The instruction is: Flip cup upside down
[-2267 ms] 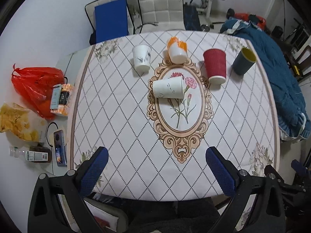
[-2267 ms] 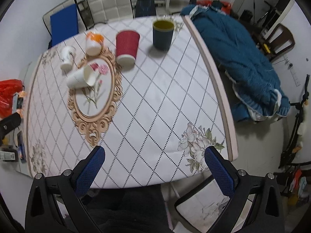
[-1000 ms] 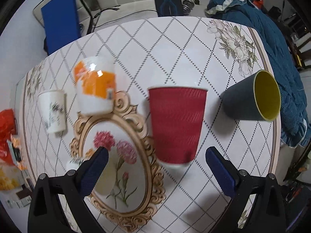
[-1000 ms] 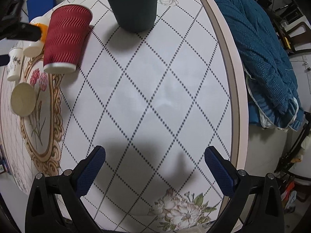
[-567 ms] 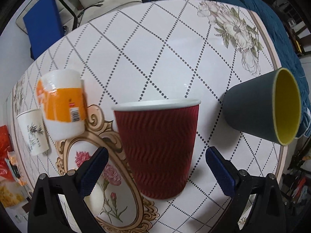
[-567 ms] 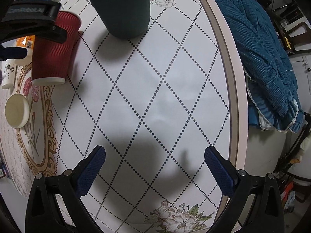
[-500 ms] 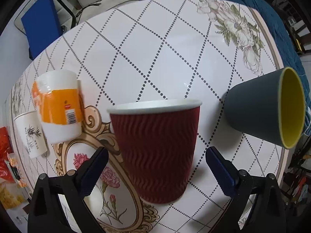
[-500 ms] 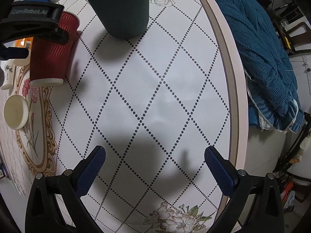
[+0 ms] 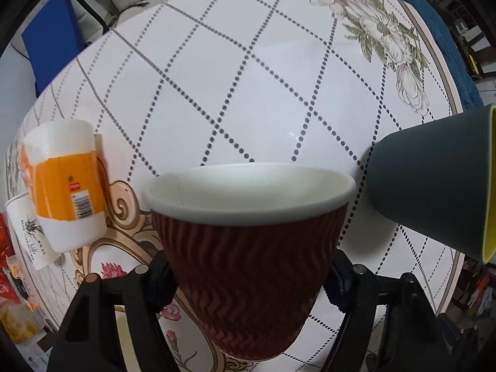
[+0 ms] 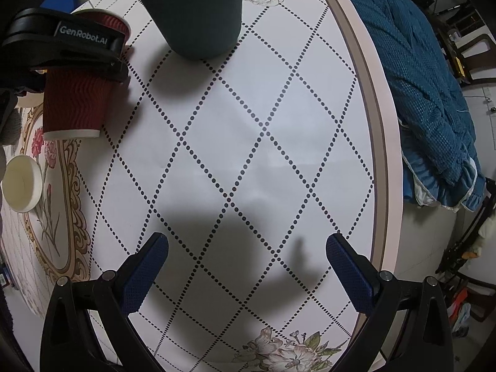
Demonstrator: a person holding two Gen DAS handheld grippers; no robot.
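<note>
A red ribbed paper cup (image 9: pixel 248 266) stands upside down on the table, its white rim down in the right wrist view (image 10: pixel 74 105). My left gripper (image 9: pixel 248 282) is shut on its sides, fingers pressed against both flanks; its black body shows in the right wrist view (image 10: pixel 62 49). A dark green cup with a yellow inside (image 9: pixel 434 186) stands upright just right of the red cup, and it also shows in the right wrist view (image 10: pixel 198 9). My right gripper (image 10: pixel 246 263) is open and empty above bare tablecloth, well short of the green cup.
An orange-and-white cup (image 9: pixel 65 183) and a small white printed cup (image 9: pixel 28 232) stand left of the red cup. A white cup lies on its side (image 10: pixel 21 183) on the floral medallion. The table's right edge (image 10: pixel 381 142) borders a blue quilt (image 10: pixel 427 86).
My left gripper moved in around the red cup and closed on it. The right gripper crept slightly toward the green cup.
</note>
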